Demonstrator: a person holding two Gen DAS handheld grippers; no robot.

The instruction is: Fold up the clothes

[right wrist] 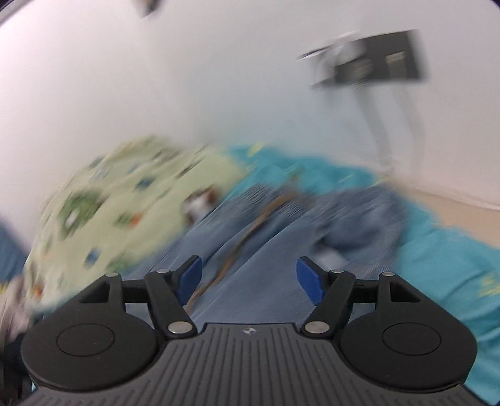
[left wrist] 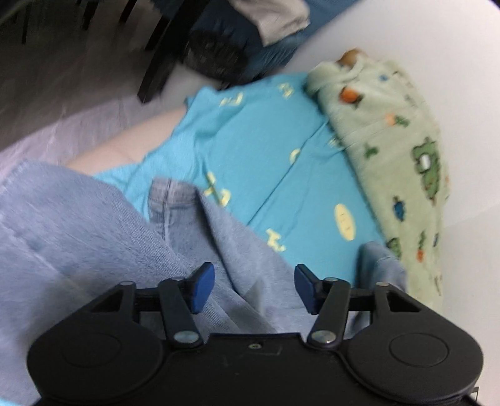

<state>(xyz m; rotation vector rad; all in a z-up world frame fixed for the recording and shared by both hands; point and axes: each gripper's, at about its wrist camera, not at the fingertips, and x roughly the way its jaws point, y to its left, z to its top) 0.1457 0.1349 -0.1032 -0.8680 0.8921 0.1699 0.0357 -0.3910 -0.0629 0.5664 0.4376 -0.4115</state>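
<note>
A pair of light blue jeans lies crumpled on a turquoise sheet with yellow prints. My left gripper is open just above the jeans, with denim between and below its blue fingertips. In the right wrist view, which is blurred, the jeans stretch away ahead on the same sheet. My right gripper is open and empty over the denim.
A pale green fleece blanket with animal prints lies along the white wall; it also shows in the right wrist view. Dark furniture legs and piled clothes stand beyond the bed. A wall socket with cables is on the wall.
</note>
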